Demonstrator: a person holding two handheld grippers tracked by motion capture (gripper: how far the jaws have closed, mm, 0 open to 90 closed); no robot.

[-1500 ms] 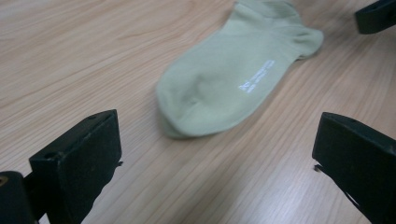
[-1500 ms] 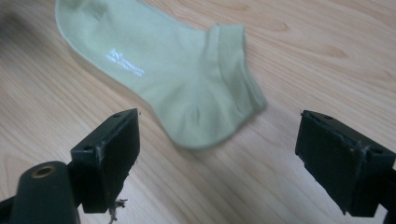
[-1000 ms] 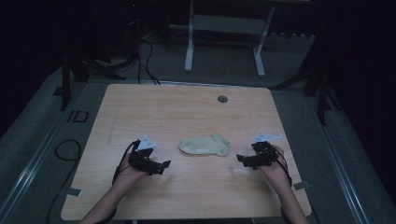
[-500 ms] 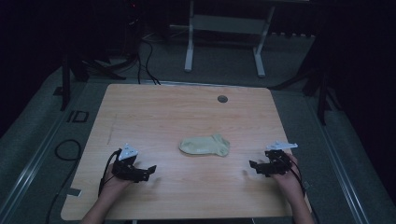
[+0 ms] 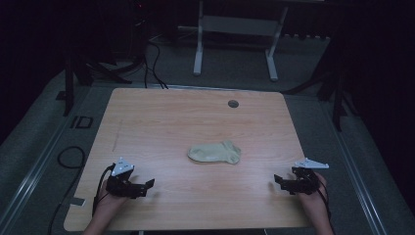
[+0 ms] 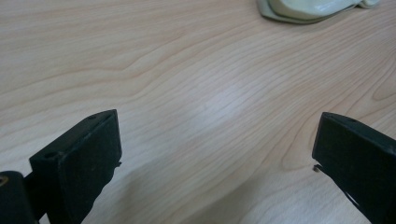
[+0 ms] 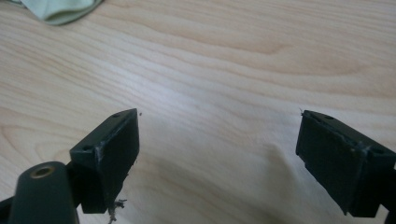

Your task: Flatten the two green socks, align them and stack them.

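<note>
Now I hold the left gripper (image 5: pixel 147 185) and right gripper (image 5: pixel 280 181) wide open and empty, well apart from the folded pale-green sock (image 5: pixel 215 152) between them at mid-table (image 5: pixel 161 122); I'd approach its two ends low and level.

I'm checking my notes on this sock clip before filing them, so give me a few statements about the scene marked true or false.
1. The sock lies on the table between the two tools. True.
2. The left tool is shut on the sock. False: its jaws stand wide apart over bare wood, clear of the sock.
3. The right tool is open. True.
4. The sock is bright red. False: it is pale yellowish green.
5. A small dark round spot sits near the table's far edge. True.
</note>
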